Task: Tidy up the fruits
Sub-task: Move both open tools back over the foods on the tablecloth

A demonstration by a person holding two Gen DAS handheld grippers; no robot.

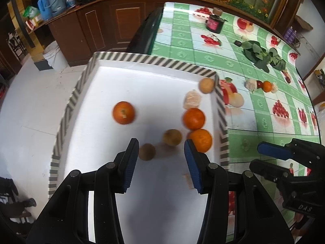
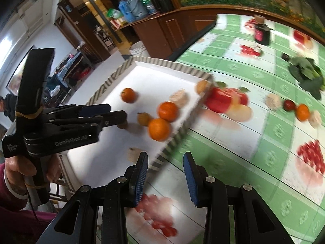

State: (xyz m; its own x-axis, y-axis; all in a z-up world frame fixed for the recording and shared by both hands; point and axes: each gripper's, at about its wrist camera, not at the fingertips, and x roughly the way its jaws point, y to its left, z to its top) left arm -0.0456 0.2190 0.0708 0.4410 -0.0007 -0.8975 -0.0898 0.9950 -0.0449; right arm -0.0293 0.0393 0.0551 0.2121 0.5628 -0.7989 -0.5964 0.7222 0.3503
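A white tray with a striped rim (image 1: 154,61) holds three oranges (image 1: 123,112) (image 1: 194,118) (image 1: 201,140), two brown fruits (image 1: 172,137) (image 1: 147,151), a peeled pale fruit (image 1: 192,99) and a tan fruit (image 1: 206,85) in its far corner. My left gripper (image 1: 161,148) hovers open over the tray's near part, with nothing between its fingers. My right gripper (image 2: 165,156) stands open over the tablecloth beside the tray's near corner (image 2: 162,158), also holding nothing. Further right on the cloth lie an orange (image 2: 302,112), a dark red fruit (image 2: 289,105) and two pale pieces (image 2: 273,101) (image 2: 315,119).
The green fruit-print tablecloth (image 1: 254,122) carries leafy greens (image 1: 262,56) and a dark jar (image 1: 214,23) toward the back. The tray overhangs the table's left edge above a white floor (image 1: 30,111). A person's hand (image 2: 18,168) holds the left gripper.
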